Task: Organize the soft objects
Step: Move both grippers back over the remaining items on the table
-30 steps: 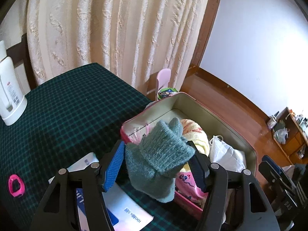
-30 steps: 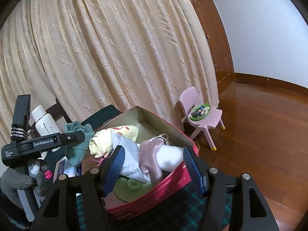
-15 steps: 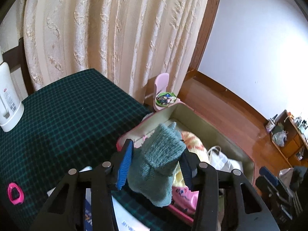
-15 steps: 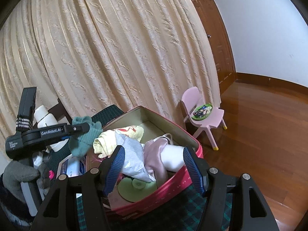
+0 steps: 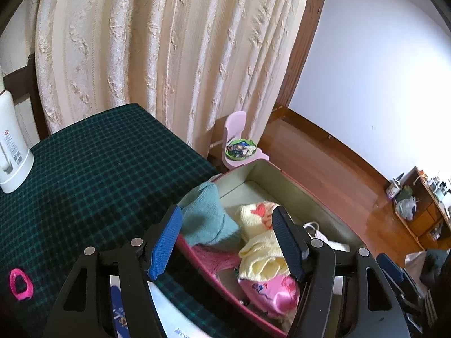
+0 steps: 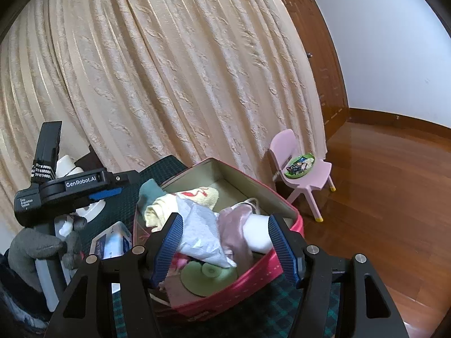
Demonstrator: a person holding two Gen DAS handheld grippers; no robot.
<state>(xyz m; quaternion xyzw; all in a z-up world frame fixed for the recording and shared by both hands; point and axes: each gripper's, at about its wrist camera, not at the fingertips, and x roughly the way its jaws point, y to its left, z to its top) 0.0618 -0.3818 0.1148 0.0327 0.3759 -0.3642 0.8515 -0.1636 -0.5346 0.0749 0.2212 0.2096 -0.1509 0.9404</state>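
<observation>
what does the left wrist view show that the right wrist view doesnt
Only the left wrist view shows the pink plastic ring on the green checked tablecloth. Only the right wrist view shows the flat green disc in the box. Both show the red box, the teal knitted garment and the pink child's chair.

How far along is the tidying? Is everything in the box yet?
Nearly there, it seems. The red box already holds the yellow knit, and the teal knit piece lies draped over its rim. The left hand-held gripper is open and empty, as is the right hand-held gripper. I see no other soft things left on the table.
</observation>
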